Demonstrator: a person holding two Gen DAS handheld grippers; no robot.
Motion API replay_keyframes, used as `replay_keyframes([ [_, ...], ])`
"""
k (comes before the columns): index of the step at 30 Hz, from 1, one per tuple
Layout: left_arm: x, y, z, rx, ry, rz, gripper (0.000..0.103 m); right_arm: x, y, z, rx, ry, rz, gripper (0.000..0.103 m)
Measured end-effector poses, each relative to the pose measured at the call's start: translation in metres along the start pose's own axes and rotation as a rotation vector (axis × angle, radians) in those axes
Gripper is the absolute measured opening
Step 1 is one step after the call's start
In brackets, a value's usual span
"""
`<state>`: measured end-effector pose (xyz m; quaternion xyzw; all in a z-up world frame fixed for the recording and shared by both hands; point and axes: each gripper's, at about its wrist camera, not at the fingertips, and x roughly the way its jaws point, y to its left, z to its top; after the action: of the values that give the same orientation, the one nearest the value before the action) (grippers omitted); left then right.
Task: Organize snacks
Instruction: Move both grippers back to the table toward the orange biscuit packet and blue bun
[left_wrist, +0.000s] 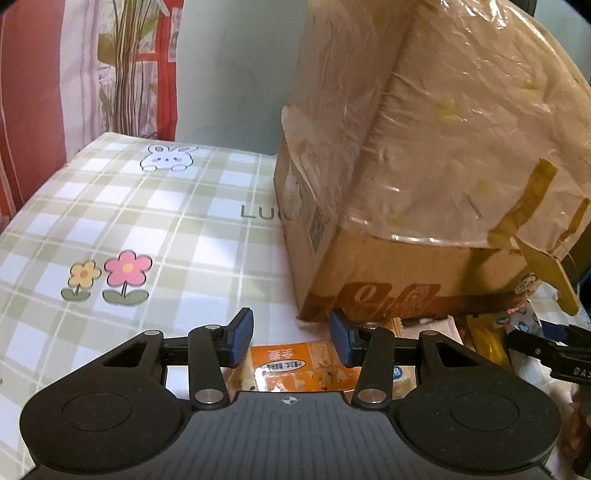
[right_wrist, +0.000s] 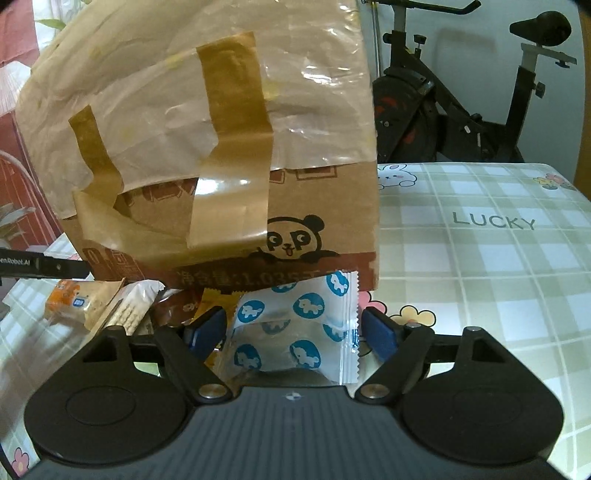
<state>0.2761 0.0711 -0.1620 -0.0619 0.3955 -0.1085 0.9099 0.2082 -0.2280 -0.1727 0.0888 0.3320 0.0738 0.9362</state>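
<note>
Snack packets (right_wrist: 295, 332) lie between each spread hand-held gripper (right_wrist: 293, 334), unpinched.

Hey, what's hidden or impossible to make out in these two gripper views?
- Left wrist view: the orange snack packet is partly covered by the gripper body.
- Right wrist view: the taped cardboard box overlaps the blue-and-white wrapper and the printed tablecloth.
- Box contents: unseen in both views.

The black left gripper with blue pads (left_wrist: 291, 338) pointed steeply downward, its jaws partly apart and nothing visibly pinched between the blue pads (left_wrist: 242, 338). The black right gripper with blue pads (right_wrist: 293, 332) also angled downward, jaws spread wider, its pads (right_wrist: 380, 334) standing clear on either side, gripping nothing.
</note>
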Motion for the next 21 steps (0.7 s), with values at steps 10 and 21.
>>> replay_keyframes([
  [10, -0.031, -0.003, -0.031, -0.045, 0.014, -0.013, 0.049, -0.001, 0.001, -0.002, -0.004, -0.006, 0.002, 0.082],
  [21, -0.062, 0.005, -0.045, -0.071, -0.041, -0.014, 0.057, -0.001, 0.008, -0.003, -0.02, -0.004, 0.008, 0.082],
])
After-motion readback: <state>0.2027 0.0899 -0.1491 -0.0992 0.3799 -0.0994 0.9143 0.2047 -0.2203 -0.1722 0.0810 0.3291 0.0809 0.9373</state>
